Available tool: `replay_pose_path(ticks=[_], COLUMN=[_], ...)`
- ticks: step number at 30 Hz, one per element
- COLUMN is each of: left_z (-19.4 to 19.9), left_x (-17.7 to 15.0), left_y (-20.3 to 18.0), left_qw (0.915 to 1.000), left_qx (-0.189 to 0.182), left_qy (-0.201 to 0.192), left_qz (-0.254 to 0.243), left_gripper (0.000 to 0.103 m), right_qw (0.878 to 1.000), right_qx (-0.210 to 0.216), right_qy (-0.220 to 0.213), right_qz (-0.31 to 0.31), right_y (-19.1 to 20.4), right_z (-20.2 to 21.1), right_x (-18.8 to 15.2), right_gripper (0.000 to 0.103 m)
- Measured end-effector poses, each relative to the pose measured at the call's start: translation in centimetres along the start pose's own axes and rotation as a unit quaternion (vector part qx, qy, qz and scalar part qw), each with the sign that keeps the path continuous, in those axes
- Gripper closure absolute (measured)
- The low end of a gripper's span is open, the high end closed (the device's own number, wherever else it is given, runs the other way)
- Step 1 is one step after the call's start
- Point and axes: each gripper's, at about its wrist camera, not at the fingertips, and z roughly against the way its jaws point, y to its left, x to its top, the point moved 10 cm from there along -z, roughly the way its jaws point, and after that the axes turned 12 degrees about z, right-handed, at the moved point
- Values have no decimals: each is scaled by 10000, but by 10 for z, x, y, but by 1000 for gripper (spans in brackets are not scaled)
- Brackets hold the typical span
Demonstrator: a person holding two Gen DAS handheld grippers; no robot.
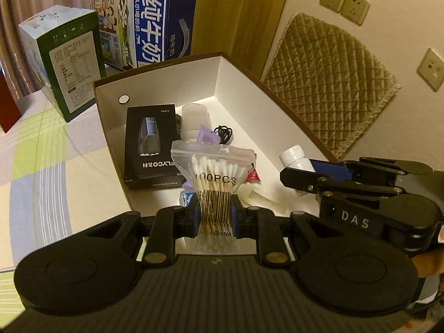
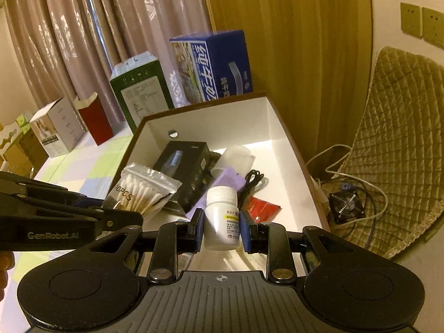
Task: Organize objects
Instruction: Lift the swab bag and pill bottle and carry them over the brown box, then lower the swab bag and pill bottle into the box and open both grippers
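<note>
My left gripper (image 1: 215, 216) is shut on a clear bag of cotton swabs (image 1: 213, 172) and holds it upright over the near end of an open white-lined box (image 1: 244, 83). My right gripper (image 2: 222, 229) is shut on a white pill bottle (image 2: 222, 216) and holds it over the same box (image 2: 277, 127). The right gripper with the bottle (image 1: 295, 159) shows at the right in the left wrist view. The left gripper with the swab bag (image 2: 141, 188) shows at the left in the right wrist view. In the box lie a black shaver box (image 1: 151, 141), a clear cup (image 1: 194, 119), a purple packet (image 2: 222, 183), a black cable (image 2: 254, 179) and a red sachet (image 2: 262, 208).
A blue milk carton box (image 1: 155, 25) and a green-and-white box (image 1: 66, 63) stand behind the box on the checked tablecloth (image 1: 41, 152). A red box (image 2: 95, 122) and more cartons stand further left. A quilted cushion (image 2: 399, 144), cables and a small fan (image 2: 347, 205) lie at the right.
</note>
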Motion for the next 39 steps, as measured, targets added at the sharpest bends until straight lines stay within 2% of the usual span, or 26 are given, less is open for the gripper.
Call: replay_pose_path(ticks=[9, 18, 25, 28, 37, 39], left_z=[-36, -55, -64, -66, -70, -70], left_x=[13, 22, 27, 27, 24, 24], left_y=[11, 27, 37, 39, 41, 41], left_qw=[9994, 9982, 9974, 9972, 9969, 9969], left_qx=[293, 500, 594, 610, 630, 644], left_qy=[170, 247, 293, 312, 358, 335], left_qz=[110, 215, 278, 289, 313, 308], left_gripper=[86, 86, 86, 86, 85, 82], right_qw=[9992, 9976, 9978, 9979, 9976, 9978], right_qx=[224, 315, 289, 253, 210, 202], right_qy=[337, 591, 553, 531, 601, 582], right_qz=[-39, -164, -239, -262, -274, -243], right_y=[-3, -8, -11, -14, -19, -19], right_z=[-42, -76, -88, -87, -72, -68], right_x=[5, 10, 14, 14, 4, 2], right_gripper=[79, 79, 77, 67, 61, 53])
